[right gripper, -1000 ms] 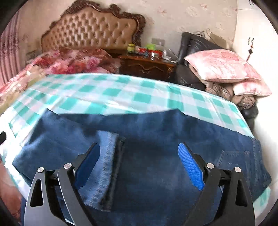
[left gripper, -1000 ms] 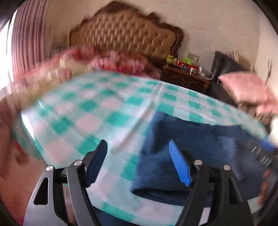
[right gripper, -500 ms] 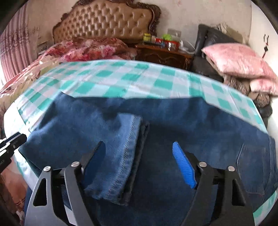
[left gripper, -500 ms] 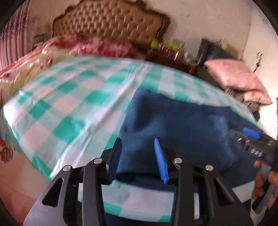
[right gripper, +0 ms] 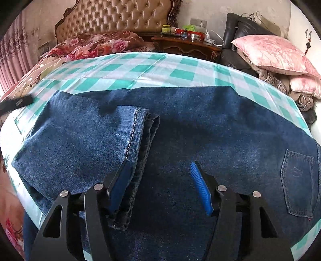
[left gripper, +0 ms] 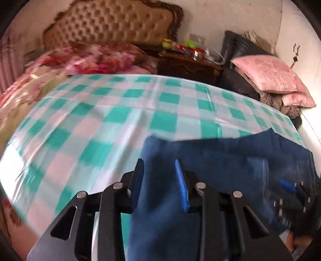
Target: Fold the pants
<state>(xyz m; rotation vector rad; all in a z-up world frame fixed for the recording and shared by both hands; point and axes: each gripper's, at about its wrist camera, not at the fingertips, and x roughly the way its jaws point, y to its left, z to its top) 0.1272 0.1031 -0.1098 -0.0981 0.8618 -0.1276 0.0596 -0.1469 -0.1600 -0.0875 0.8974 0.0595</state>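
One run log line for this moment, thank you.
jeans: half-folded on checkered cloth | left gripper: closing over fold edge | right gripper: closing at hem

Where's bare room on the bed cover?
Free: green-checked cover between the blue denim pants and red floral bedding, plus its left side. Crowded: the near edge, covered by pants, both grippers over them.

Both wrist views close, angled down; share jeans (left gripper: pixel 220 160), headboard (right gripper: pixel 120 18).
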